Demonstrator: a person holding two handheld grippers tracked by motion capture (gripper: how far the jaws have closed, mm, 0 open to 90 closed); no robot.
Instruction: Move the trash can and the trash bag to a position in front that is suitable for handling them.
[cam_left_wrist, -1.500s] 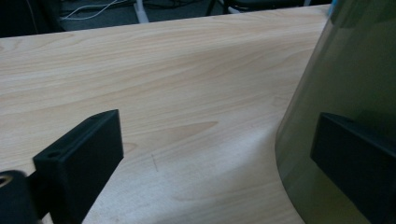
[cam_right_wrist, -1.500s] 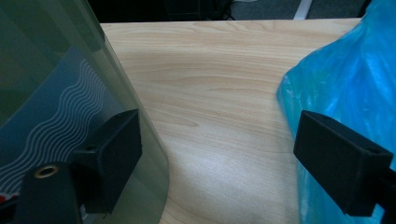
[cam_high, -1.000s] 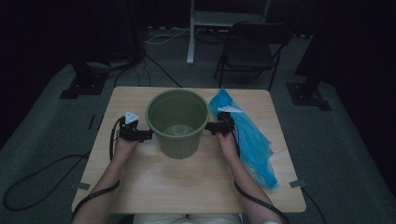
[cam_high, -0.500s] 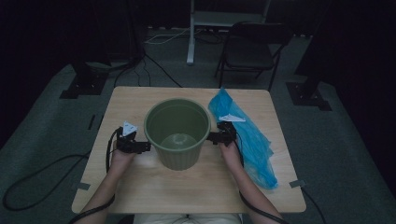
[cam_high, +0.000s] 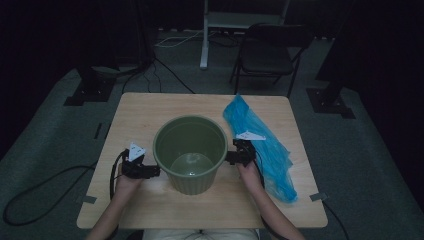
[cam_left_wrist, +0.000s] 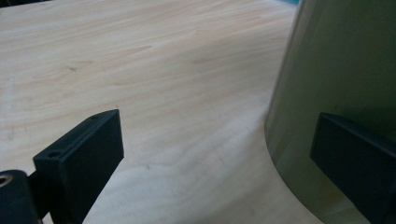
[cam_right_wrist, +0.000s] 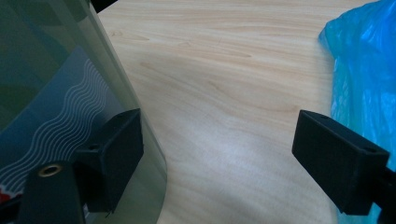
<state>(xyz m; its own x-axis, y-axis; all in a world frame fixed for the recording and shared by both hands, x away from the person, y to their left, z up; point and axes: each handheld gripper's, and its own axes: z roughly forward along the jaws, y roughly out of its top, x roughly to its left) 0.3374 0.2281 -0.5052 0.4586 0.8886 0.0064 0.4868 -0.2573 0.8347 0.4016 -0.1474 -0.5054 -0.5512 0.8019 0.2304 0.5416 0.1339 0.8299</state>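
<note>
A round green bucket (cam_high: 190, 150) stands with its mouth up in the middle of the wooden table (cam_high: 150, 107); nothing lies inside it. My left gripper (cam_high: 150, 171) is at its left side and my right gripper (cam_high: 231, 157) at its right side, low on the wall. In the left gripper view my gripper (cam_left_wrist: 215, 158) is open, with one jaw in front of the bucket wall (cam_left_wrist: 341, 70) and the other over bare wood. My right gripper (cam_right_wrist: 224, 158) is open too, one jaw against the bucket (cam_right_wrist: 46, 70), which bears a wavy-lined label.
A crumpled blue plastic bag (cam_high: 265, 145) lies along the table's right side, close behind my right hand; in the right gripper view the bag (cam_right_wrist: 364, 70) is just beyond the outer jaw. A folding chair (cam_high: 270, 50) stands on the floor past the table.
The bucket has moved towards the near edge of the table, and both grippers have come back with it, staying at its two sides.
</note>
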